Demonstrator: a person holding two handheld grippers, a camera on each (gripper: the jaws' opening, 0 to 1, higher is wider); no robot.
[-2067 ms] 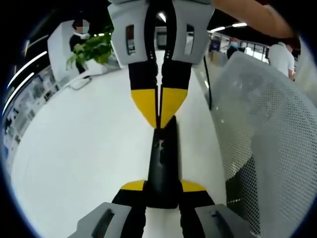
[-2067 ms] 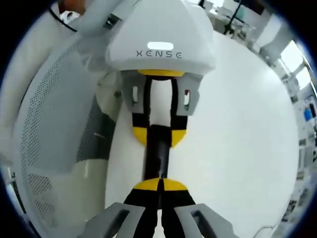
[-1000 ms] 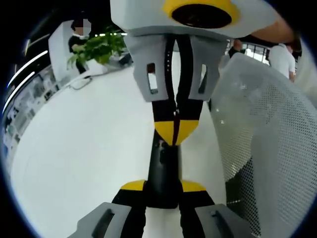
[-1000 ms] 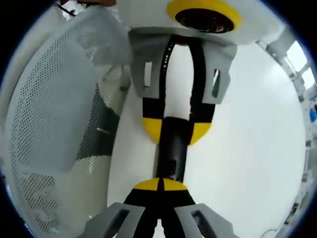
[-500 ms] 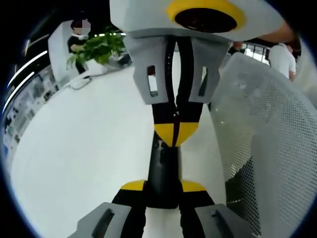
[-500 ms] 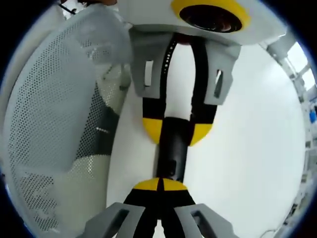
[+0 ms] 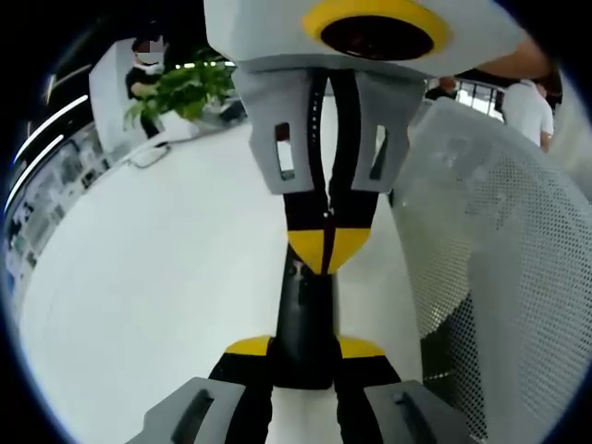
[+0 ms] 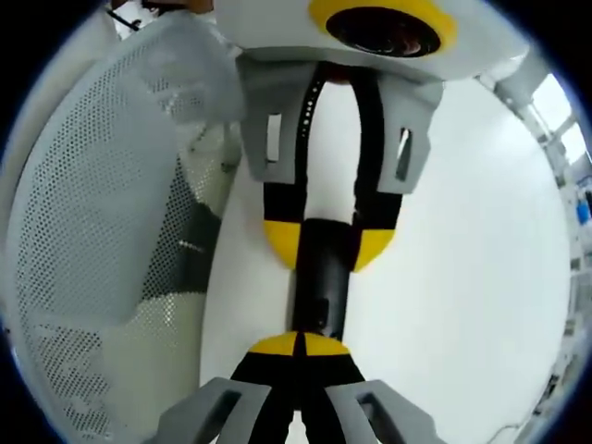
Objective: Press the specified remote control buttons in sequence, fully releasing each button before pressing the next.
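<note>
Remote rigid, light, slick plastic; left gripper clamps near end over worktop. Right gripper clenched, tips pressing remote's far end.

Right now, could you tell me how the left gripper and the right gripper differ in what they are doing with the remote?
The left gripper has its fingers spread around the near end of the black remote, clamping it; the right gripper has its fingers shut together. The left gripper grips the remote's sides, while the right gripper's tips sit on its upper face, as if pressing a button. Both have yellow-tipped black fingers and meet over the white table.
</note>
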